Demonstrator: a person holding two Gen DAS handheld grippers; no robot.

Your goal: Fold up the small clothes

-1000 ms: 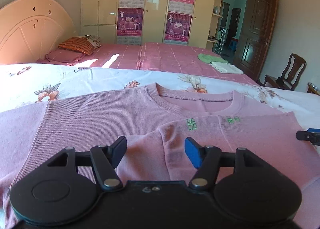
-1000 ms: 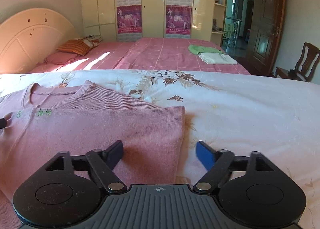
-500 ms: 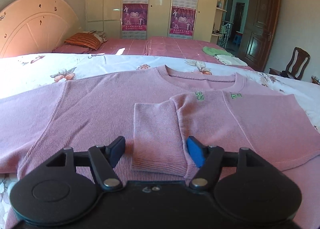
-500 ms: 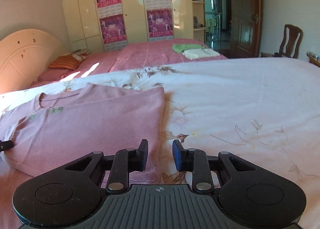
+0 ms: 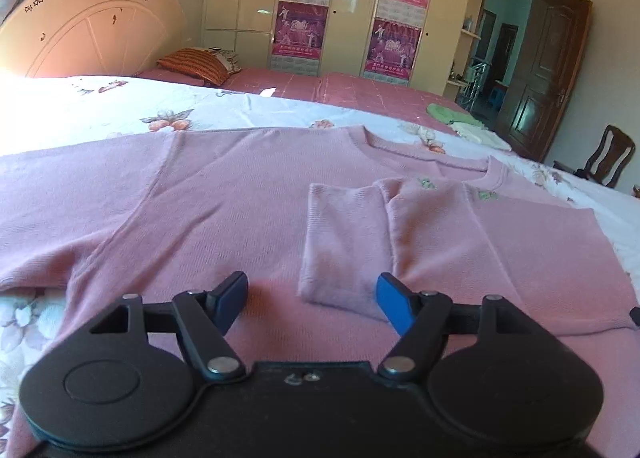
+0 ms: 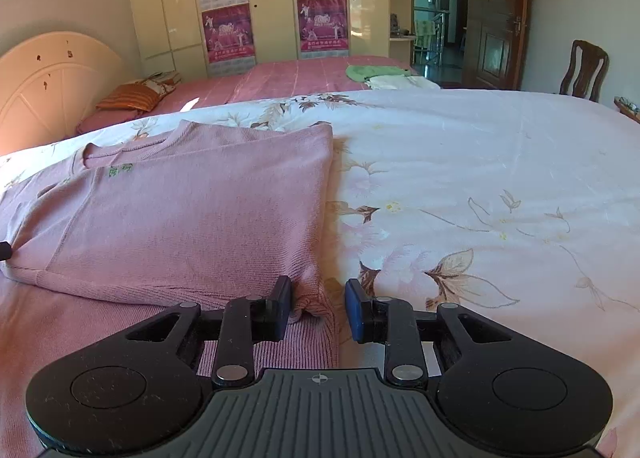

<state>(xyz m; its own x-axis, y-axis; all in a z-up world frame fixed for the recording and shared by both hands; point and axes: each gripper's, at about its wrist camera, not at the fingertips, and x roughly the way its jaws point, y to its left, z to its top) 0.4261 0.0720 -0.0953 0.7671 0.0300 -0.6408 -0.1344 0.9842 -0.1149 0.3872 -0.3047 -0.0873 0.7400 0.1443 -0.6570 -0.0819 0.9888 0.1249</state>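
A pink knit sweater (image 5: pixel 224 193) lies flat on the flowered bedsheet (image 5: pixel 120 113), its right side and sleeve cuff (image 5: pixel 344 242) folded over the body. My left gripper (image 5: pixel 310 296) is open and empty, just above the sweater near the cuff. In the right wrist view the folded sweater (image 6: pixel 192 213) shows with its right edge beside the bare sheet (image 6: pixel 480 185). My right gripper (image 6: pixel 316 308) is narrowly open, with the sweater's lower right corner bunched between its jaws; whether it grips is unclear.
A second bed with a pink cover (image 6: pixel 304 73) stands behind, bearing a striped pillow (image 5: pixel 196 63) and green and white folded cloths (image 6: pixel 380 75). A wardrobe with posters (image 5: pixel 348 13), a dark door (image 5: pixel 548 77) and a wooden chair (image 6: pixel 584 65) lie beyond.
My left gripper drew back and left, staying open. My right gripper narrowed its jaws from wide open and moved down to the sweater's lower right corner.
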